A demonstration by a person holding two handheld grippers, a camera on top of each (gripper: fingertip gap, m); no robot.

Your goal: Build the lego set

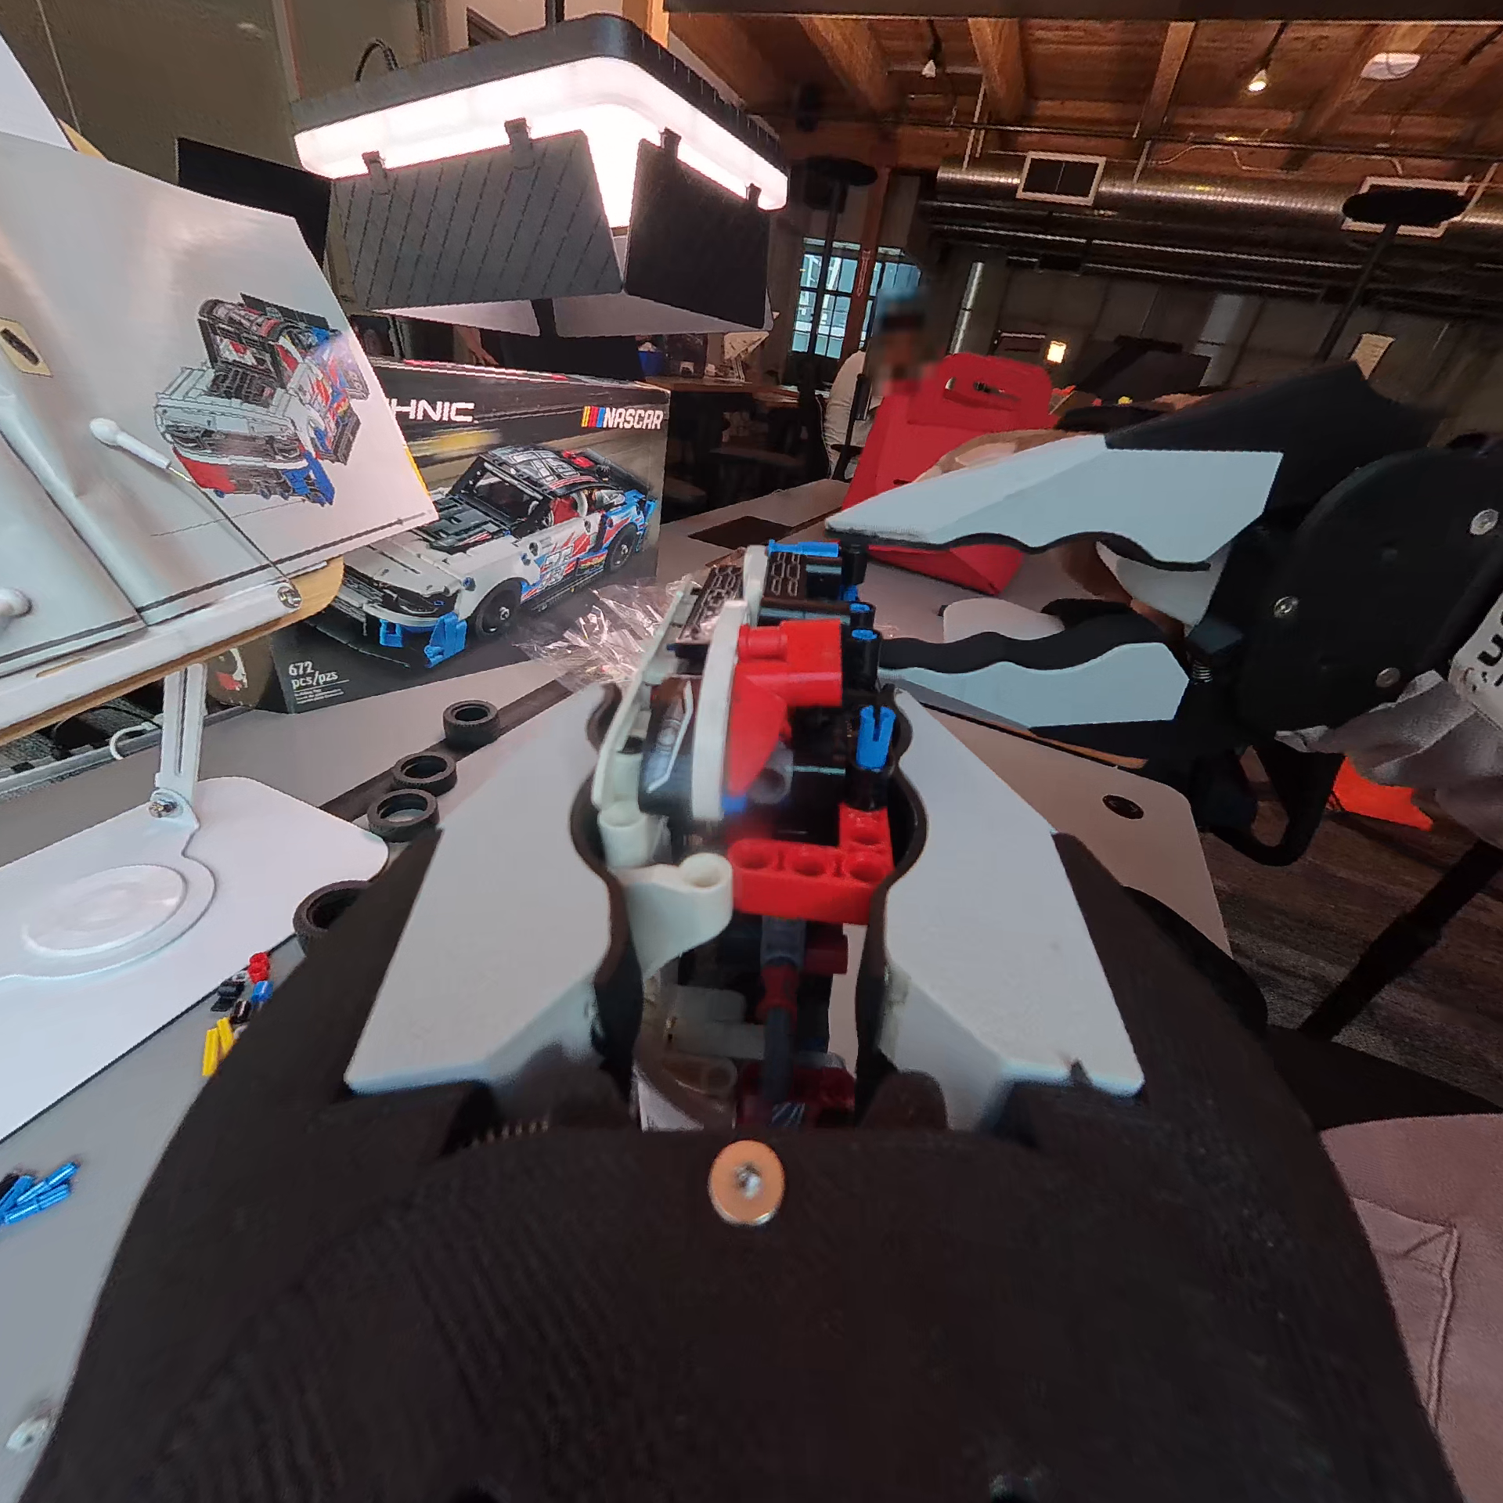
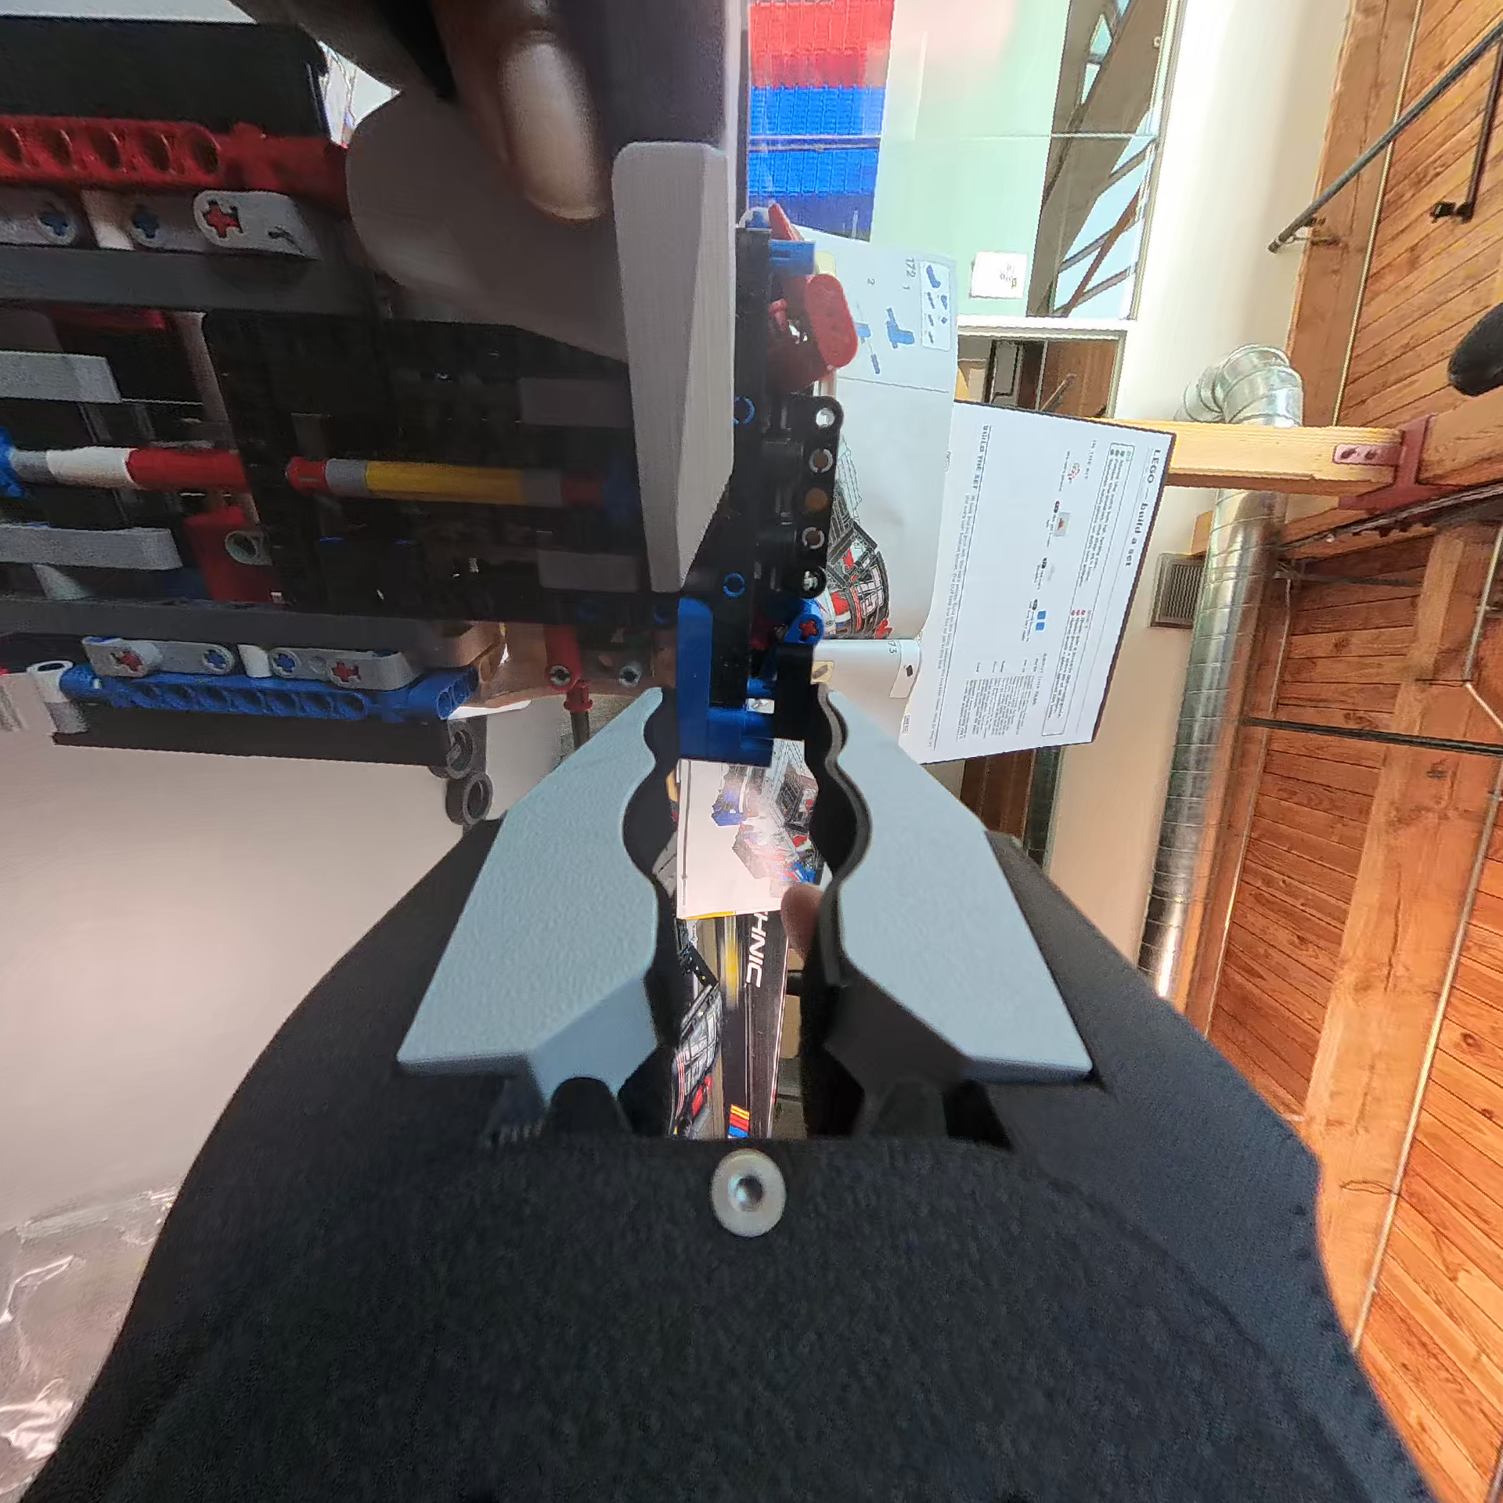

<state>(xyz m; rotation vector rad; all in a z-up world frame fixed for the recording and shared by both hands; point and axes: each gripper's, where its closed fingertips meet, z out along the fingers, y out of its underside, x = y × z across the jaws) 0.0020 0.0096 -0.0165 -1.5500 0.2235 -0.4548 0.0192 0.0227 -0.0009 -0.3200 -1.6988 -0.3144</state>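
Observation:
The partly built lego car point(image 1: 781, 675), in red, white, black and blue, is held off the table between both grippers. My left gripper point(image 1: 748, 707) is shut on the car's near end, one grey finger on each side of it. My right gripper point(image 1: 862, 598) comes in from the right with its jaws around the car's far edge. In the right wrist view my right gripper point(image 2: 744, 707) is shut on a blue and black corner piece point(image 2: 716, 699) of the car point(image 2: 390, 488). A left gripper finger point(image 2: 683, 366) and a person's thumb point(image 2: 545, 122) show above it.
An instruction booklet point(image 1: 244, 390) stands on a white holder at the left. The set's box point(image 1: 520, 520) lies behind it. Black tyres point(image 1: 423, 773), blue pins point(image 1: 32, 1191) and small loose pieces point(image 1: 240, 996) lie on the table. A red bag point(image 1: 951, 455) stands at the back right. My left and right fingertips are right by each other.

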